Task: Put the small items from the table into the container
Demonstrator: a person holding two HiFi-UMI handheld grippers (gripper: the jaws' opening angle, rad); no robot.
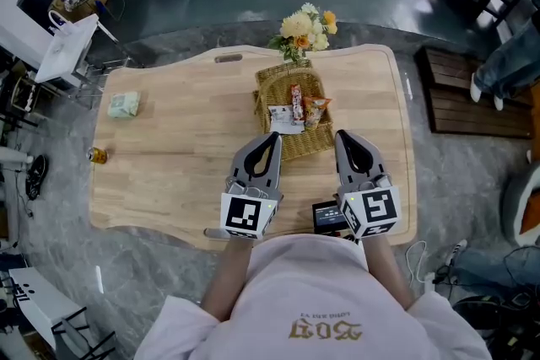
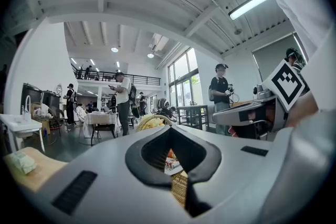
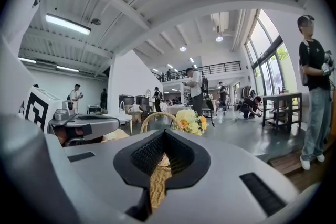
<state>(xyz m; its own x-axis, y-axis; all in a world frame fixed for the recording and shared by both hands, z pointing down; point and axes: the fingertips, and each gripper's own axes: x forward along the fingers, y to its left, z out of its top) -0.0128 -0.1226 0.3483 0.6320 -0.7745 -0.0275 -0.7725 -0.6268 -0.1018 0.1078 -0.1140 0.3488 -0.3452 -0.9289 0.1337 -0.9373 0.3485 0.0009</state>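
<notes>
Hovering with left gripper point(image 1: 271, 137) and right gripper point(image 1: 345, 136) shut empty by the basket point(image 1: 297, 149), likely needed jaws spread wide before reaching for the green packet point(image 1: 124, 104) far left

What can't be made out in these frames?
Black object, head view: partly covered by the right hand-held gripper; cannot identify.
Packets in the basket, head view: print too small; gripper views: mostly blocked by jaws.
Yellow item at the left edge of the table, head view: too small to identify.
</notes>
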